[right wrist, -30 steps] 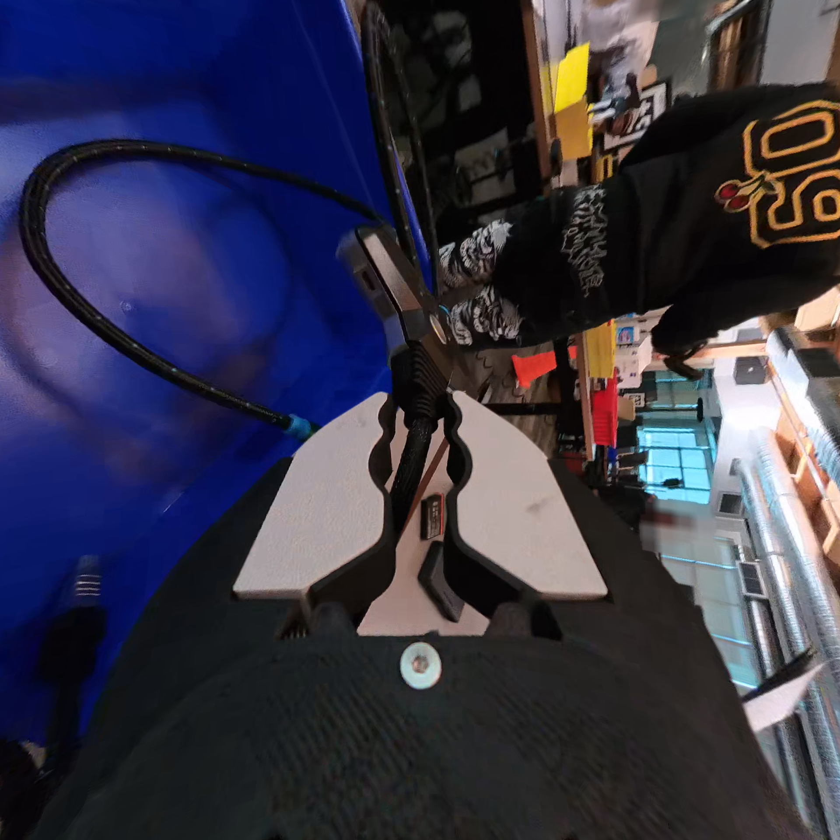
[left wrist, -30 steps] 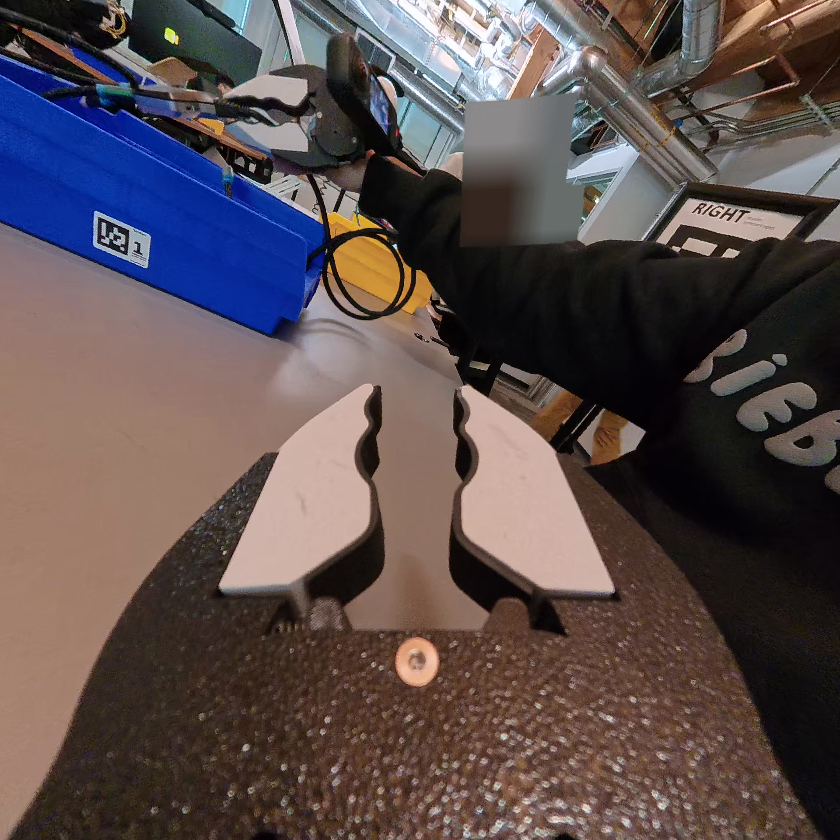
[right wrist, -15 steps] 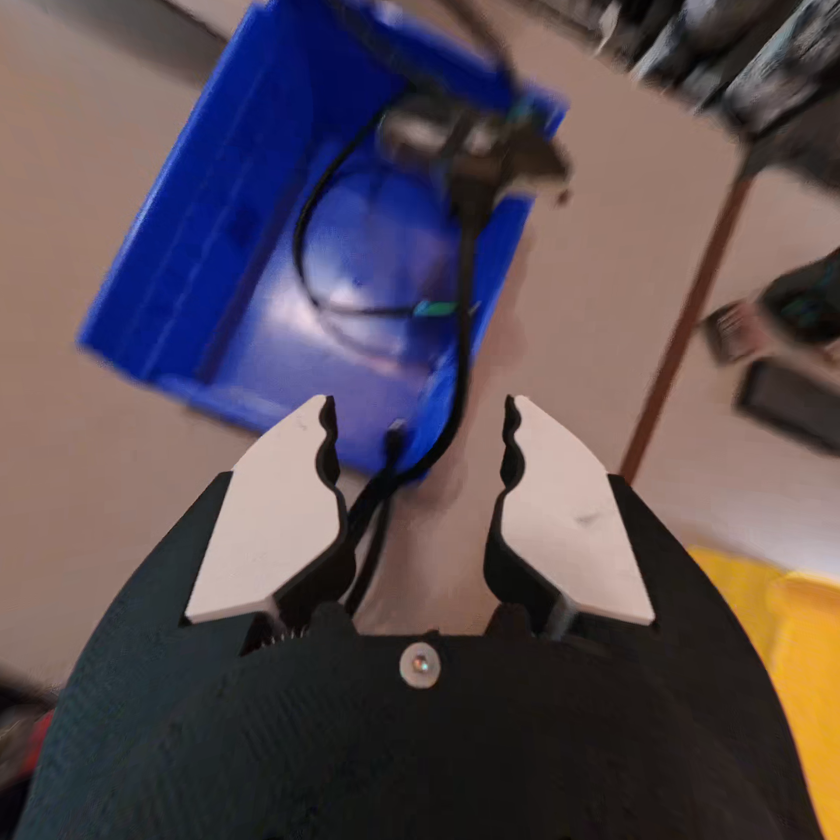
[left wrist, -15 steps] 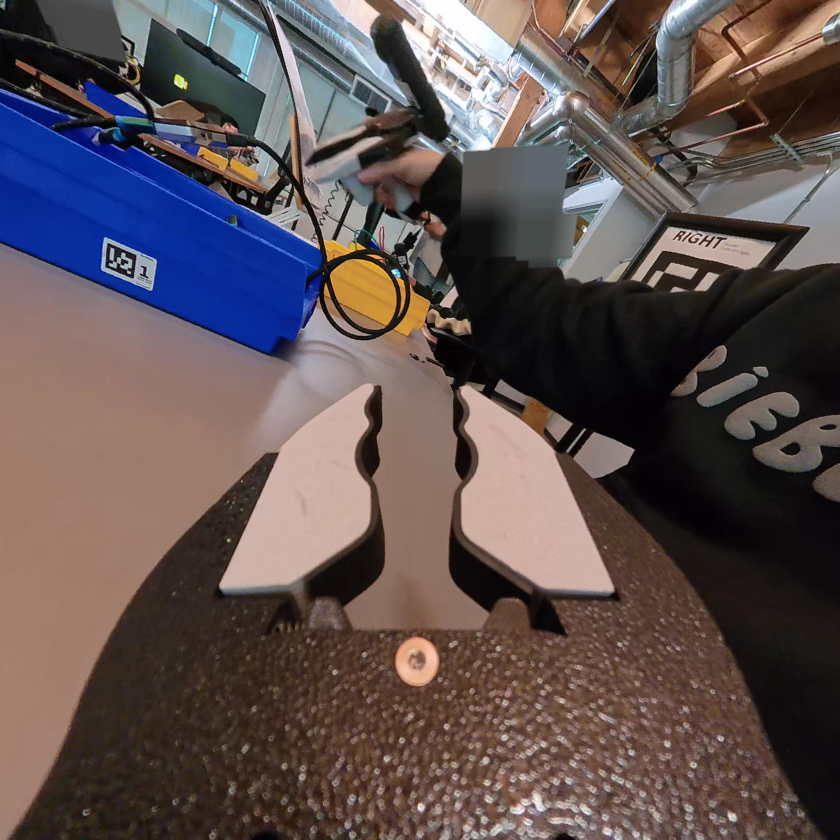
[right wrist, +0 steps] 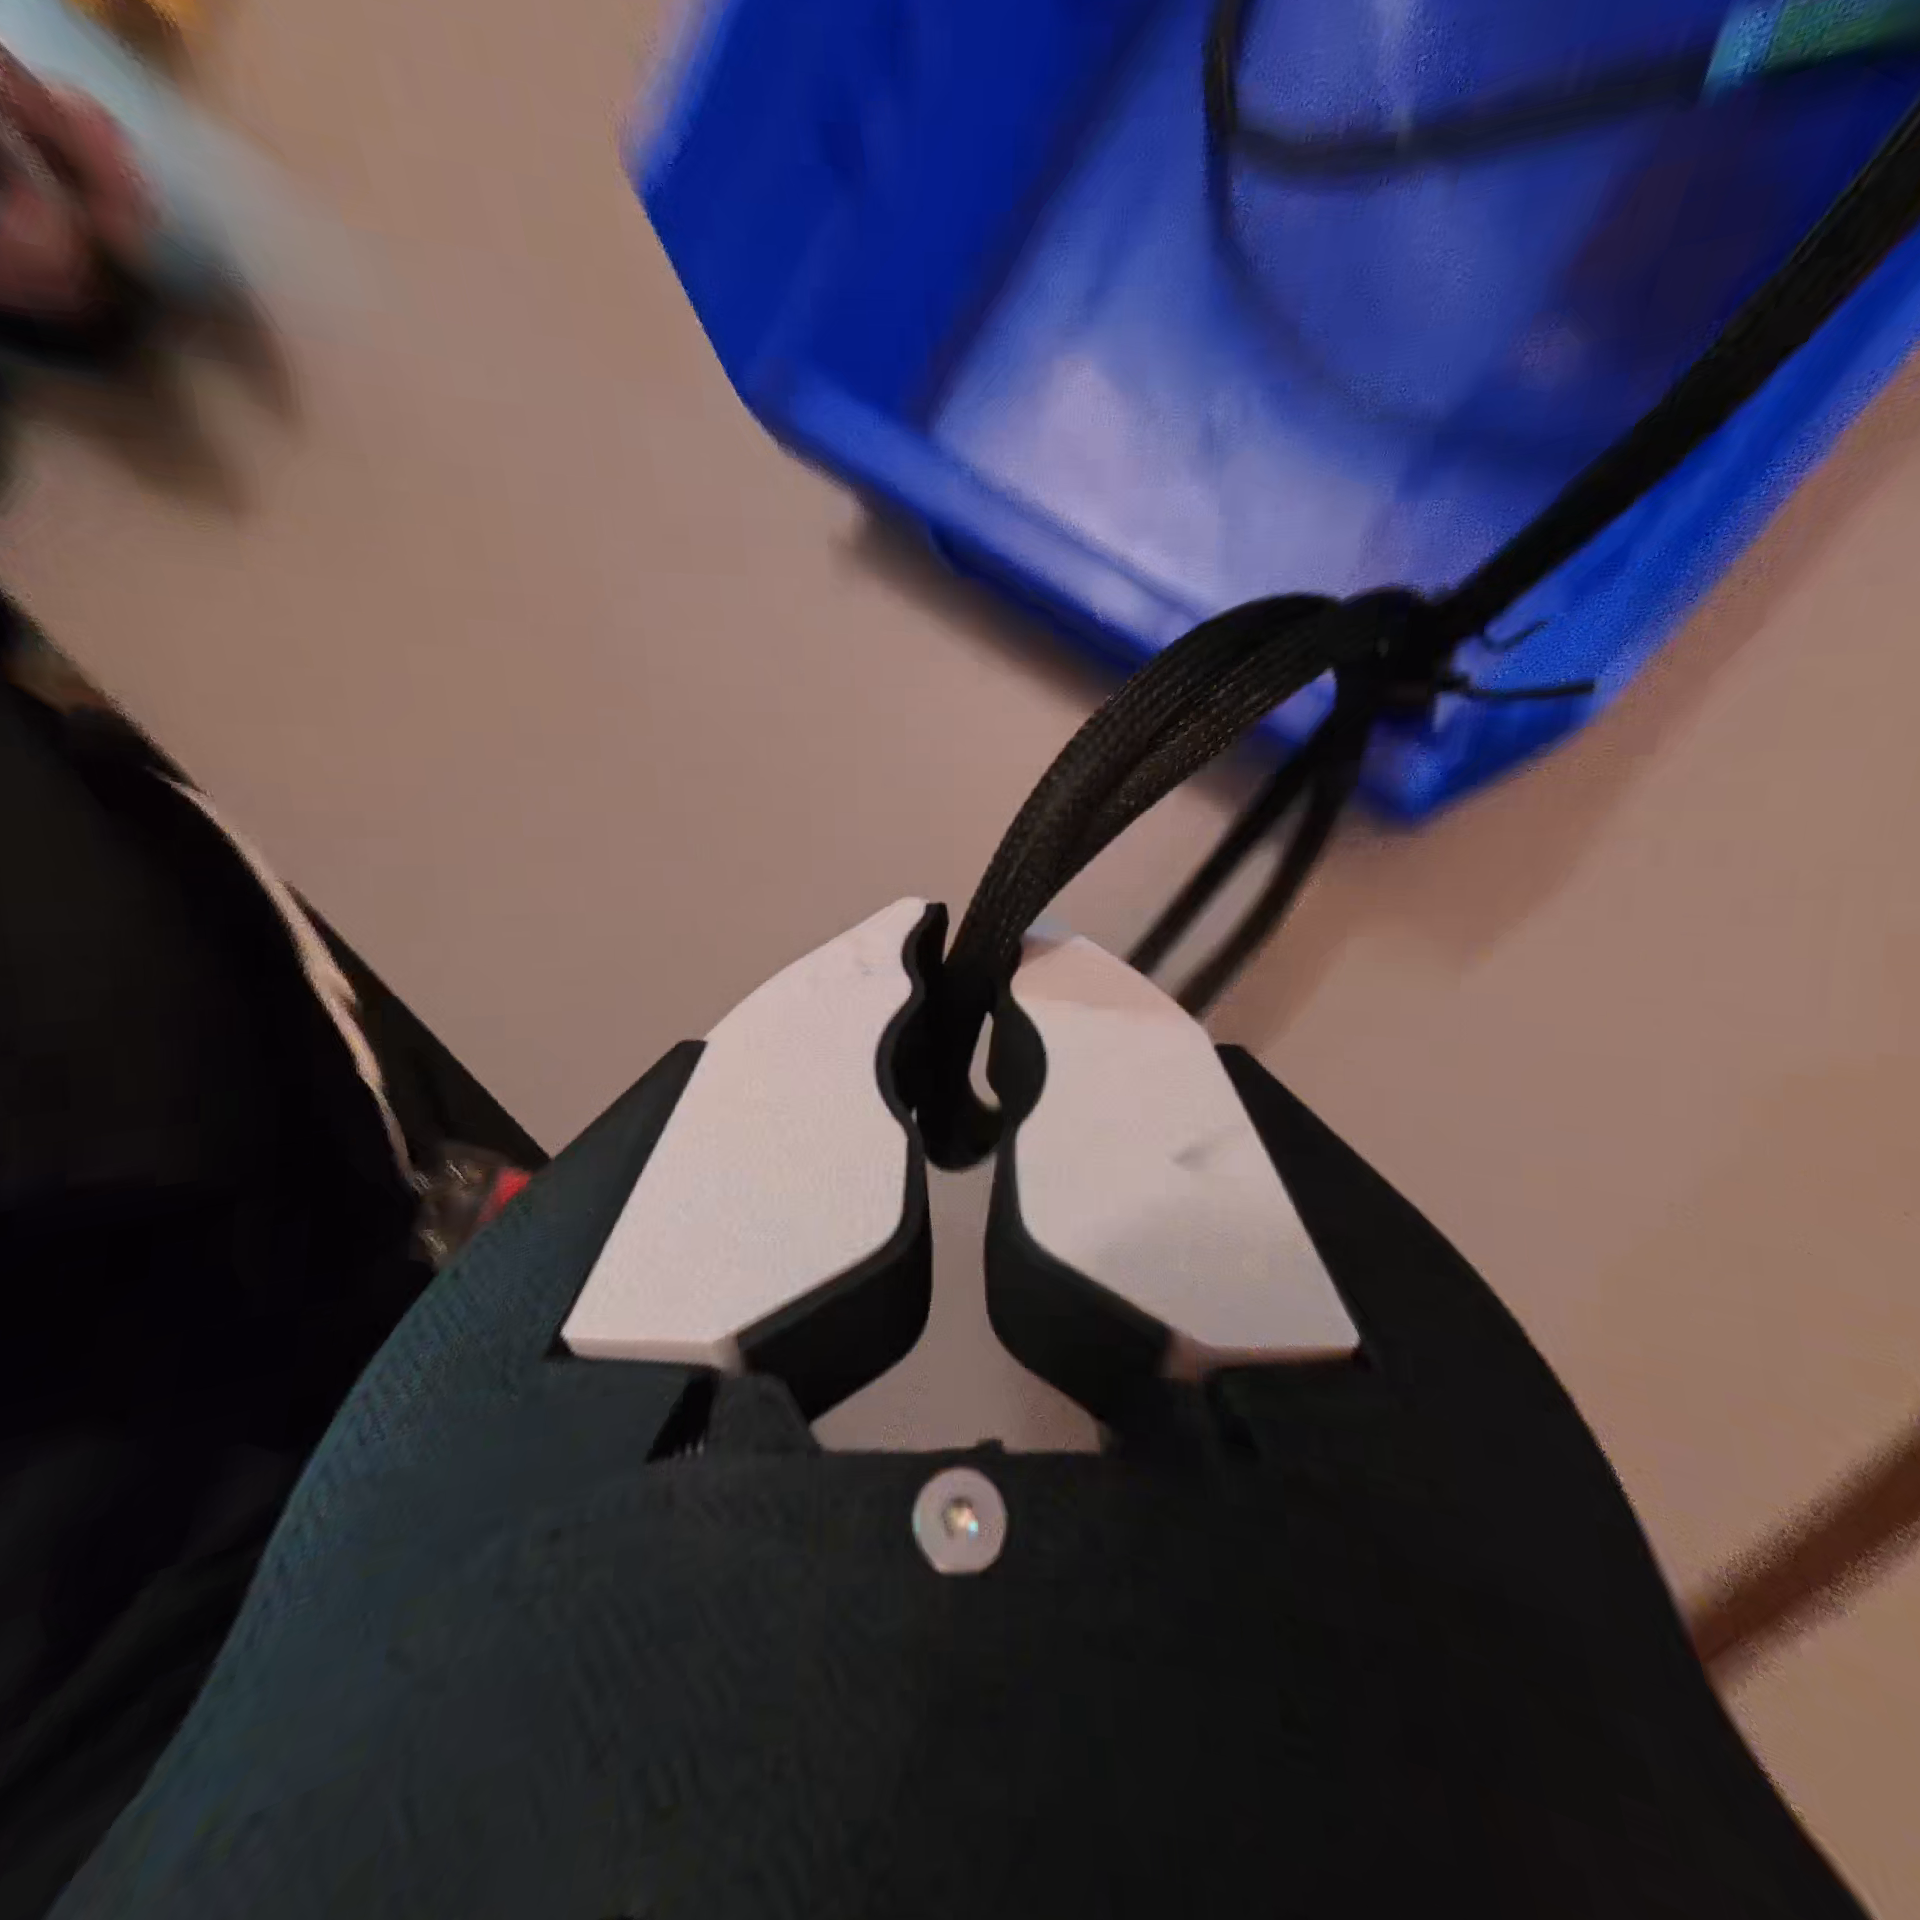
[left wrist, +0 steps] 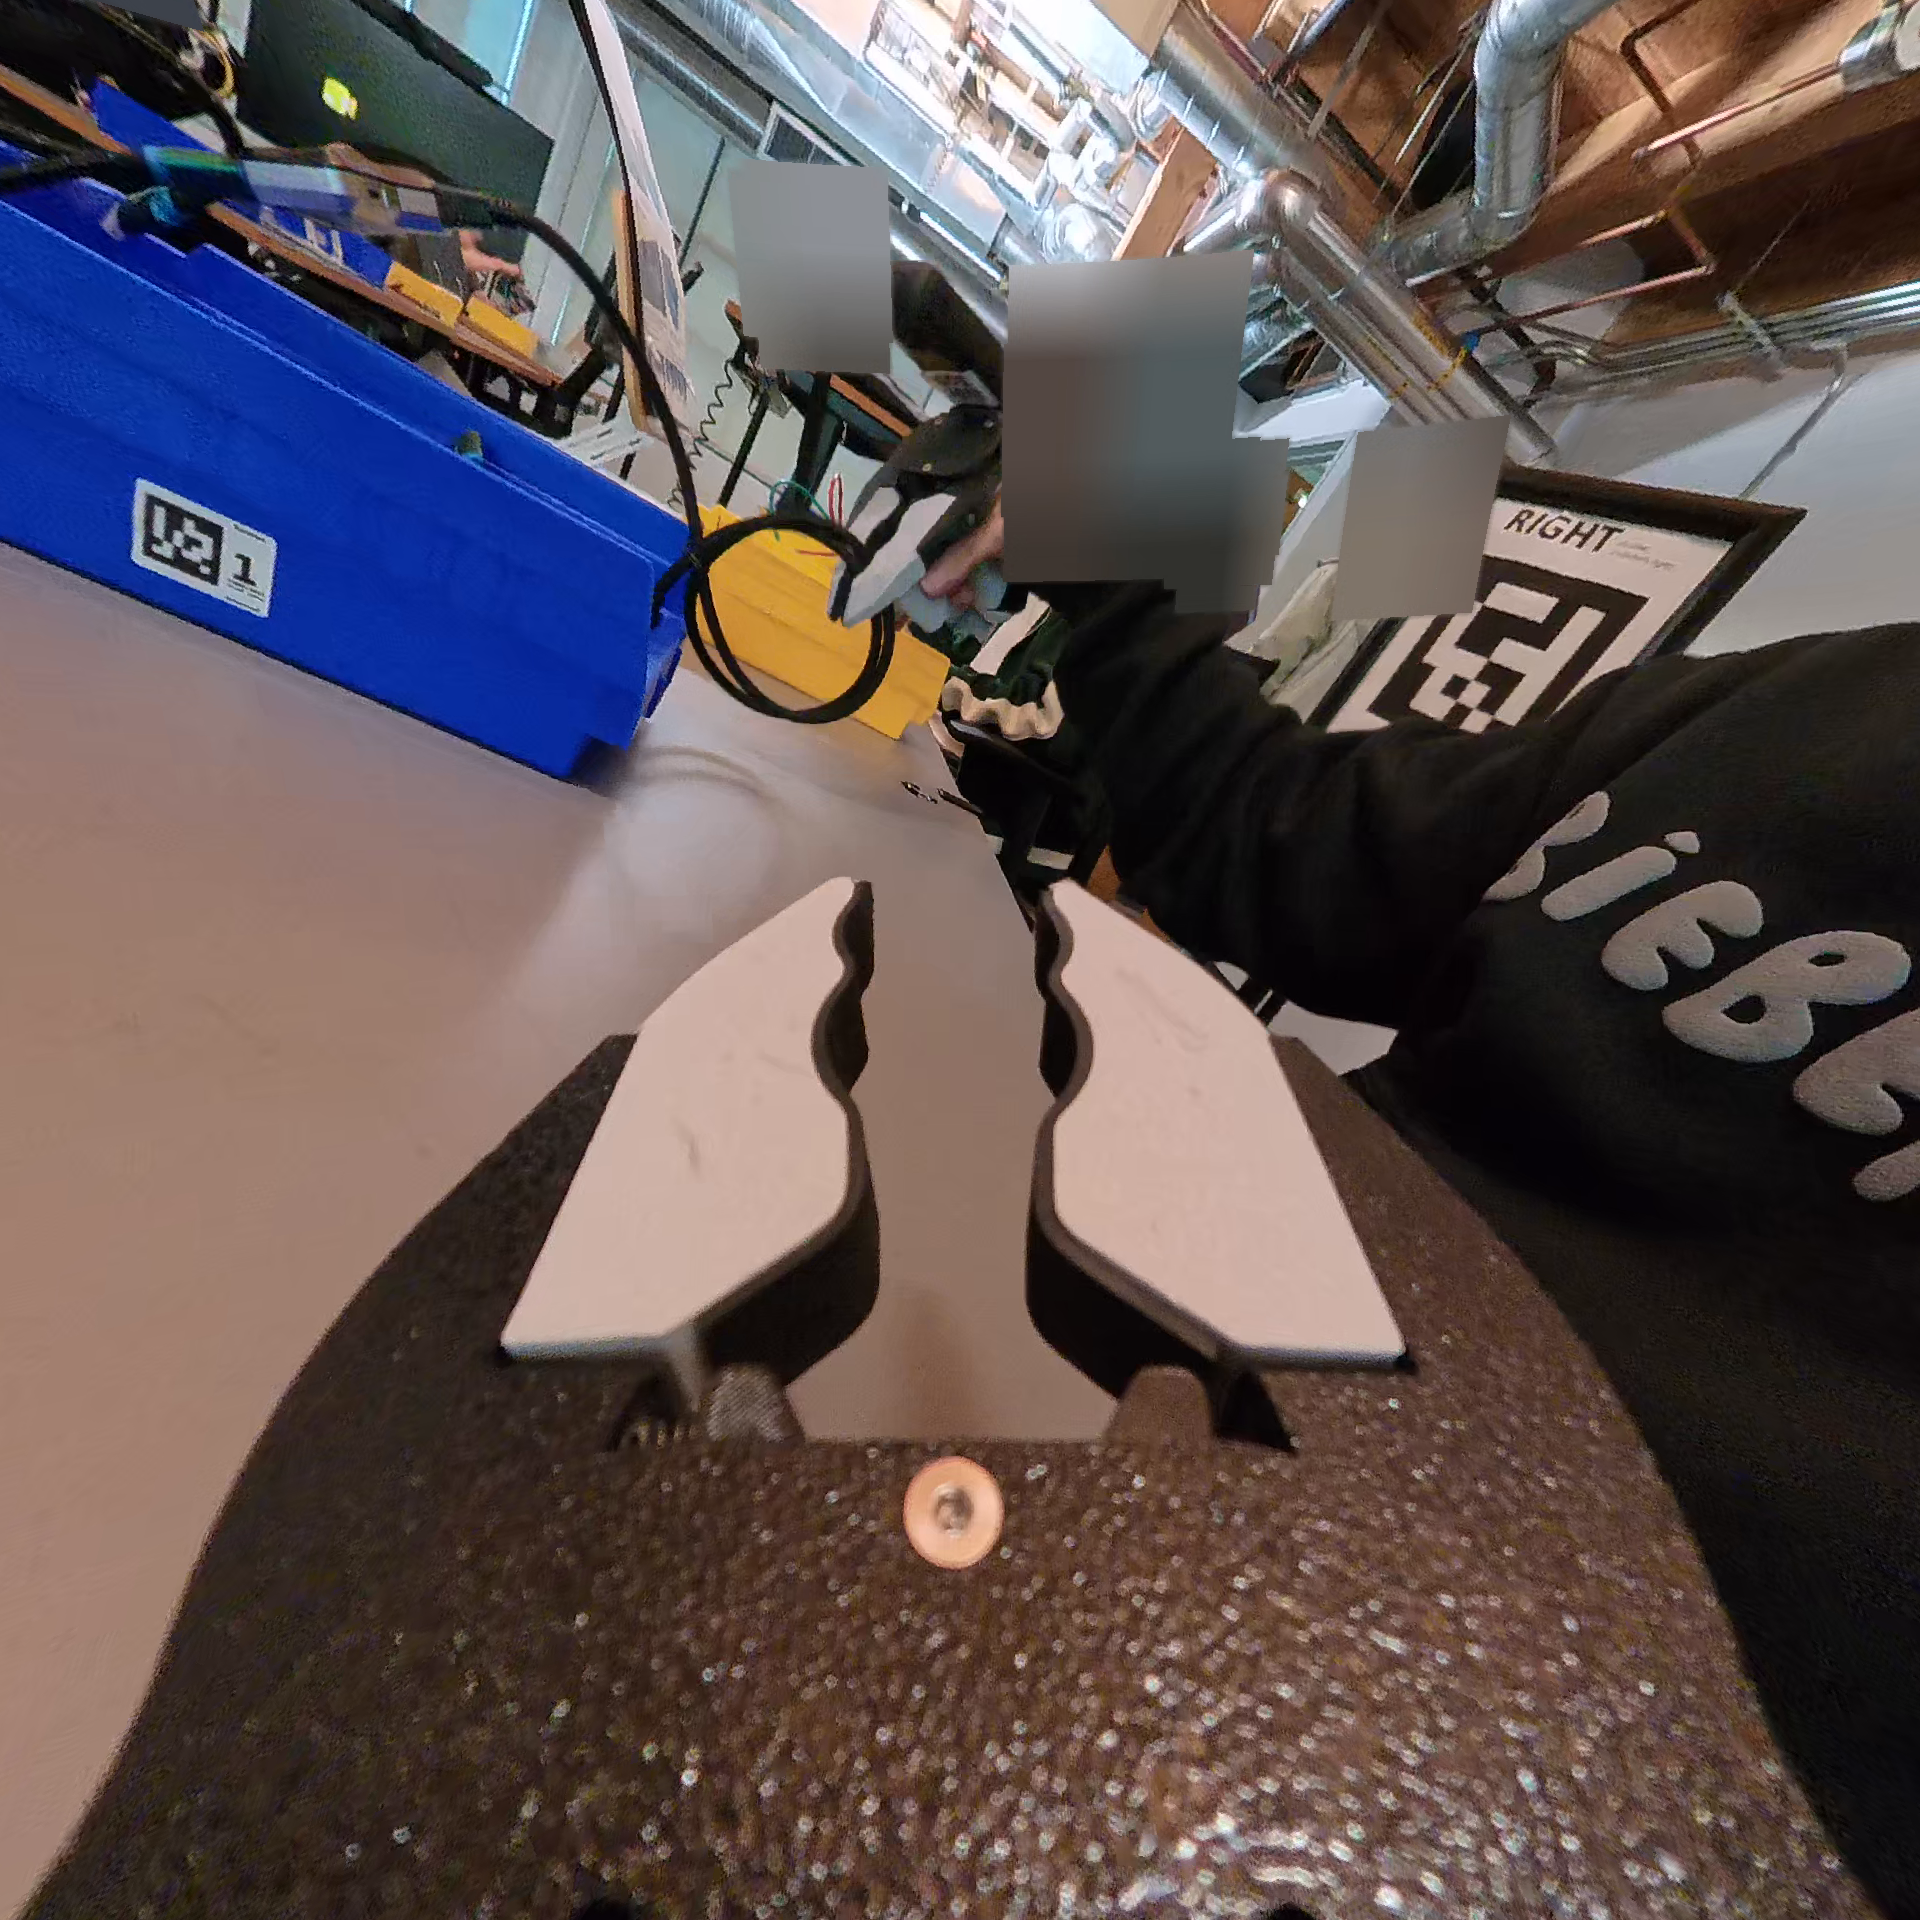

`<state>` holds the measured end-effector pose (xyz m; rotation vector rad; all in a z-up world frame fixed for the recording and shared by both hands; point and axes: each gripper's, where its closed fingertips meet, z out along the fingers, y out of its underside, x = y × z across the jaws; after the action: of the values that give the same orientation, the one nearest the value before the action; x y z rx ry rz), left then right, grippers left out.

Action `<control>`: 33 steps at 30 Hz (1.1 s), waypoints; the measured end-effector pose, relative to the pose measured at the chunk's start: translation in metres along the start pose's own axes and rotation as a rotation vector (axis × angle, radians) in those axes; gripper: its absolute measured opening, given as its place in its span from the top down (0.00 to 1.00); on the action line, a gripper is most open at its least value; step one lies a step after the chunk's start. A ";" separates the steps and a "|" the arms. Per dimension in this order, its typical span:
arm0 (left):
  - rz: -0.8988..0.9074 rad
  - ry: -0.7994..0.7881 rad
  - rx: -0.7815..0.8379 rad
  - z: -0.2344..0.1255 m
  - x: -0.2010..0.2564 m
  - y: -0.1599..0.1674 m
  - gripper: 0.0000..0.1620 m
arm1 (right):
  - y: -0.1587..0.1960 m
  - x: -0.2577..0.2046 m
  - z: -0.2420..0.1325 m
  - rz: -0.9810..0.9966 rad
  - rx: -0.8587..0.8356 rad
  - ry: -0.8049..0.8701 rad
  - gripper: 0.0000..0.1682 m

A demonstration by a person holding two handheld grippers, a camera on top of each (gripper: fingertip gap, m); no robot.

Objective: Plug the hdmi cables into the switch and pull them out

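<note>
My left gripper (left wrist: 951, 904) is open and empty, low over the grey table (left wrist: 260, 987). The HDMI switch (left wrist: 312, 187) lies on the rim of a blue bin (left wrist: 364, 540), with a black cable running from it down to a coiled bundle (left wrist: 790, 634) outside the bin. In the left wrist view my right gripper (left wrist: 883, 561) is at that coil. In the right wrist view my right gripper (right wrist: 987, 935) is shut on the black braided HDMI cable (right wrist: 1101, 821) near its tied bundle (right wrist: 1392, 634), beside the blue bin (right wrist: 1039, 364). The cable's plug is hidden.
A yellow bin (left wrist: 821, 665) stands behind the coil. A person's black sleeve (left wrist: 1403, 831) stretches across the right side of the table. A framed marker sign (left wrist: 1538, 644) stands at the far right. Another black cable lies inside the blue bin (right wrist: 1351, 156).
My right gripper let go of the cable end at the switch, opened, came down outside the bin and shut on the coiled cable. My left gripper has stayed put and open.
</note>
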<state>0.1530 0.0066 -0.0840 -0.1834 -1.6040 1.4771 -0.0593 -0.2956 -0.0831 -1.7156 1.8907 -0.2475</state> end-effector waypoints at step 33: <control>0.019 0.061 -0.034 0.006 0.012 0.006 0.82 | -0.099 -0.008 0.035 -0.036 0.712 0.683 0.34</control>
<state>0.1393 0.0117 -0.0826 -0.2612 -1.5833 1.4453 0.0434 -0.2954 -0.0603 -1.2322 1.8457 -1.4757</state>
